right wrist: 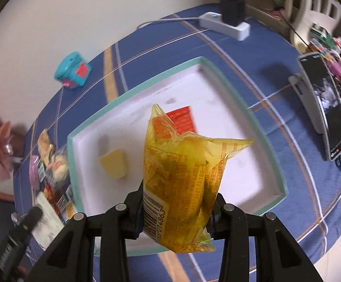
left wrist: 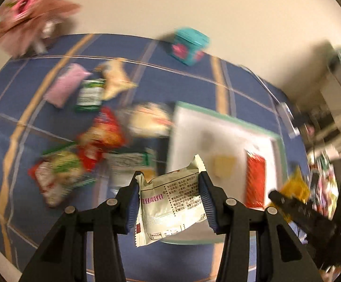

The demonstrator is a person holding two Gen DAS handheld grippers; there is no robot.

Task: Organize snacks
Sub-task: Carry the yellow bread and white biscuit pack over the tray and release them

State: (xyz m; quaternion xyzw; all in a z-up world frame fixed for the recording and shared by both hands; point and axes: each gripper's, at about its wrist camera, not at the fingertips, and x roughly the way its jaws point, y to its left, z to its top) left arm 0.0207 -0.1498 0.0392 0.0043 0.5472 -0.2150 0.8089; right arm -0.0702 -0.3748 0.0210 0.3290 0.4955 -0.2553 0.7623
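Observation:
My left gripper (left wrist: 169, 202) is shut on a white snack packet (left wrist: 170, 209) with printed text, held above the near-left edge of the white tray (left wrist: 193, 127). My right gripper (right wrist: 176, 216) is shut on a yellow snack bag (right wrist: 182, 181), held upright over the front of the white tray with a teal rim (right wrist: 229, 80). In the tray lie a pale yellow packet (right wrist: 114, 163) and a red packet (right wrist: 183, 119). Several loose snack packets (left wrist: 100, 129) lie on the blue tablecloth left of the tray. The right gripper with the yellow bag (left wrist: 296, 188) shows at the right of the left wrist view.
A teal toy box (right wrist: 73, 72) stands at the table's back. A pink paper flower (left wrist: 29, 11) stands at the back left. A white power strip with a black plug (right wrist: 226, 23) and a propped phone (right wrist: 323, 108) stand right of the tray.

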